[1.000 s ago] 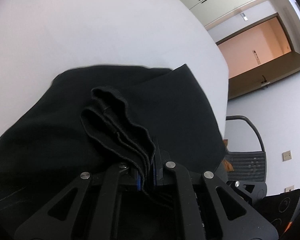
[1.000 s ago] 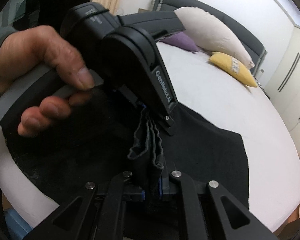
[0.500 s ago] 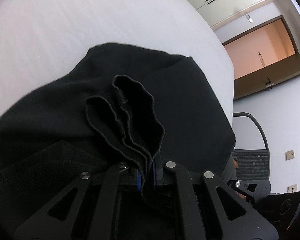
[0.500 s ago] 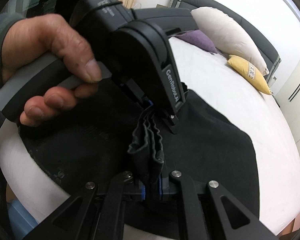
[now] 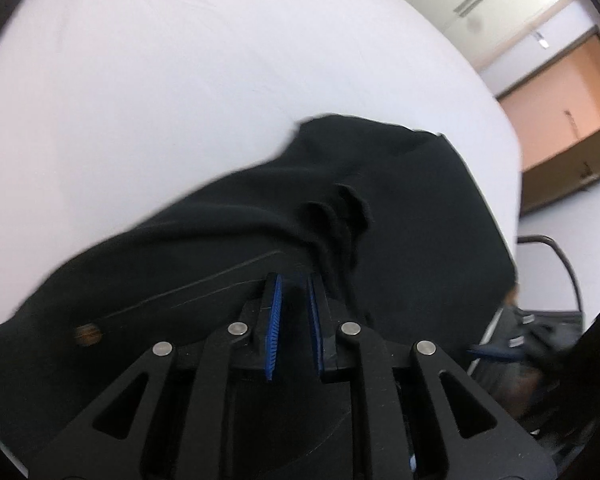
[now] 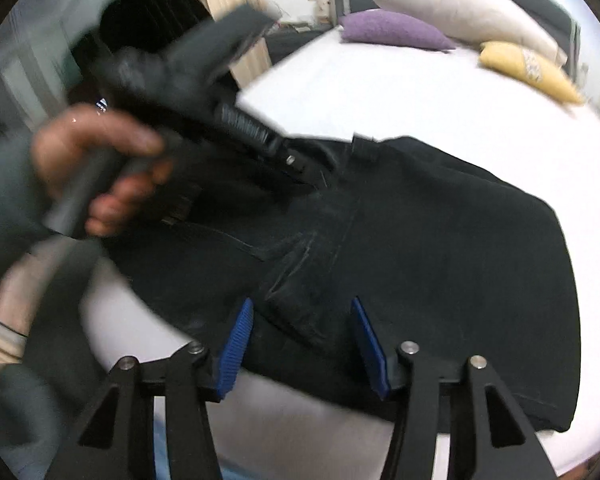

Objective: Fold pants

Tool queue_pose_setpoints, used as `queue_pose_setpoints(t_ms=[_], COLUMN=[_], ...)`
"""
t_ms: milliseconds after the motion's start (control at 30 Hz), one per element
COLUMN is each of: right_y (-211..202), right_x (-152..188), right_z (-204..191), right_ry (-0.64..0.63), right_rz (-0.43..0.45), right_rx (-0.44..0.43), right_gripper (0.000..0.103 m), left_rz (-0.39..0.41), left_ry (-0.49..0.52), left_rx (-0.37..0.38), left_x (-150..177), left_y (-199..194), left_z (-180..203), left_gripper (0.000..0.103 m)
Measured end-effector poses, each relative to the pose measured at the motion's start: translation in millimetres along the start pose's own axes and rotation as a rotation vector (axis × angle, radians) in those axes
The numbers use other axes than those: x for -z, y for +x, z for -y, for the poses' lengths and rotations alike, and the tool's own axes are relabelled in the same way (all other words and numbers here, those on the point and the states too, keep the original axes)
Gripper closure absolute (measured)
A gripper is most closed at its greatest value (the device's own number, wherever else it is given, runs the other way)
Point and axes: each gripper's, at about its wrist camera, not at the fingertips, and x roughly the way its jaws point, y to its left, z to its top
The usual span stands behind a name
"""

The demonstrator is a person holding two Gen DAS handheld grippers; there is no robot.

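- Hand (image 6: 96,168) of the person, far left of right wrist view, blurred, wrapped round the grey handle of the left gripper (image 6: 300,162); dark sleeve below it.
- Left gripper in that view: black body slanting down to the right, tip over the upper edge of the black fabric pants (image 6: 400,248). Too blurred there to read the jaws.
- Left wrist view settles it: left gripper (image 5: 294,308) has its blue ribbed pads (image 5: 274,320) slightly parted, narrow gap, no cloth between them. A bunched ridge of the pants (image 5: 340,216) sits just ahead of the tips, apart from the pads.
- Small brown round button (image 5: 87,331) on the pants, low left in left wrist view.
- Pants lie folded in a flat dark slab on the white bed sheet (image 6: 440,96), close to the near edge of the bed; a seam runs down the middle toward the right gripper.
- Right gripper (image 6: 302,340): blue pads (image 6: 236,348) spread wide, nothing pinched, hovering over the near edge of the pants; cloth shows between and beyond the fingers.
- Back of bed, right wrist view: purple cushion (image 6: 392,32), long cream pillow (image 6: 464,4), yellow cushion (image 6: 528,70), in a row left to right, well apart from the pants.
- Left wrist view, right side: orange-brown door (image 5: 568,96), dark chair frame (image 5: 560,264) below it beside the bed.
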Motion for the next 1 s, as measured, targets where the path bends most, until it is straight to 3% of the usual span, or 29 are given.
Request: queue_pose_setpoints(t_ms=[67, 167, 267, 333, 467, 600, 700, 1000], right_y=[-20.2, -43.4, -41.0, -23.6, 14.8, 50.7, 50.2, 8.9], right_x=[-5.1, -15.8, -27.9, -36.5, -38.5, -30.4, -20.9, 49.0], right_z=[29.3, 111.2, 210.1, 256.4, 309.5, 324.3, 317.6, 231.1], right_ry=[0.075, 0.295, 0.526, 0.643, 0.735, 0.782, 0.760, 0.652], right_rz=[0.036, 0.092, 0.123, 0.095, 0.052, 0.005, 0.003, -0.110], right_rx=[-0.064, -0.183, -0.393, -0.506, -0.539, -0.571, -0.601, -0.632], right_gripper=[0.048, 0.048, 0.048, 0.046, 0.046, 0.048, 0.049, 0.048], left_rz=[0.037, 0.092, 0.090, 0.049, -0.026, -0.006, 0.001, 0.024], left_ry=[0.003, 0.052, 0.082, 0.074, 0.022, -0.060, -0.072, -0.060], left_rx=[0.025, 0.138, 0.240, 0.235, 0.239, 0.306, 0.319, 0.321], left_x=[1.6, 3.6, 6.4, 13.0, 34.2, 48.4, 47.8, 58.6], left_y=[-9.4, -14.1, -2.5, 18.6, 47.7, 48.3, 47.0, 42.0], left_z=[11.1, 51.0, 78.4, 87.5, 87.0, 74.3, 73.4, 69.0], left_gripper=[0.091, 0.090, 0.091, 0.090, 0.091, 0.091, 0.091, 0.091])
